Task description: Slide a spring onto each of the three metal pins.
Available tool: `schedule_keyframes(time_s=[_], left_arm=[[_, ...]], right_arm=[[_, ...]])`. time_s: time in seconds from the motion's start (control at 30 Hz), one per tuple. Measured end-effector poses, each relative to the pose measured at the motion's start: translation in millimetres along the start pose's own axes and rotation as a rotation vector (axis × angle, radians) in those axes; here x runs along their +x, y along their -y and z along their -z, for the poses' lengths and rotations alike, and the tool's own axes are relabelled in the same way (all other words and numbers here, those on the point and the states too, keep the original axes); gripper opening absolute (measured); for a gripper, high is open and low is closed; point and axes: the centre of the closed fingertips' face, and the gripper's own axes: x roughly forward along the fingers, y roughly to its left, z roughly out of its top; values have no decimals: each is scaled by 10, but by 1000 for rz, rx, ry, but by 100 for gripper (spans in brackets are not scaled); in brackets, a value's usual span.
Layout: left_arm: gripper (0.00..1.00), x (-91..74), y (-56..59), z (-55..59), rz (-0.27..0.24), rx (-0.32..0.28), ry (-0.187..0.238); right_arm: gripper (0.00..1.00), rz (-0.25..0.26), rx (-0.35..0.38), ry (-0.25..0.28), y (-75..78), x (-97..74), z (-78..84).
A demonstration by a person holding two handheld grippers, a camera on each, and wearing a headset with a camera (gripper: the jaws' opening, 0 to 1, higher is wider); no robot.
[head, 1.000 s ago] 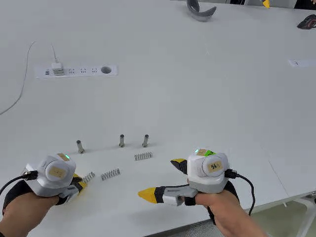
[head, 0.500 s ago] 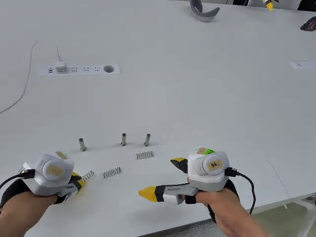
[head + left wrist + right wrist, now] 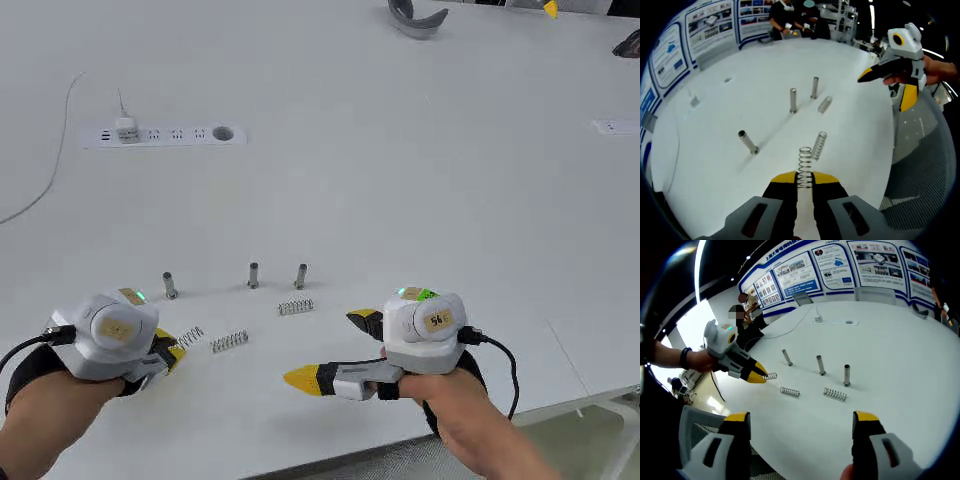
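Yellow-tipped jaws of the left gripper (image 3: 805,176) are closed on one spring (image 3: 805,161). A second spring (image 3: 230,341) and a third spring (image 3: 295,307) lie on the white table (image 3: 400,200), near the three upright metal pins (image 3: 253,275). The right gripper (image 3: 800,422) has its jaws wide apart and holds nothing.

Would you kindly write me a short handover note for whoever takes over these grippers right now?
Left gripper: shut on one end of the held spring, which points out toward the pins.
Right gripper: open and holding nothing, above the near part of the table.
Pins: the left pin, middle pin and right pin stand upright in a row, all bare.
Loose springs: the second spring lies beside the left gripper, and the third spring lies just in front of the right pin.
Done: one spring gripped.
Left: a spring onto each of the three pins.
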Motion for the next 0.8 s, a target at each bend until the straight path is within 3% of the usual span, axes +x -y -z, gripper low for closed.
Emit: schedule_keyframes(time_s=[0.47,0.8], left_arm=[[10,-166,126,-450,11,65,73],[10,-170,276,-661,42,105,107]], right_arm=[[80,-13,26,49,73,-15,-192],[72,-49,30,67,53,2,-353]])
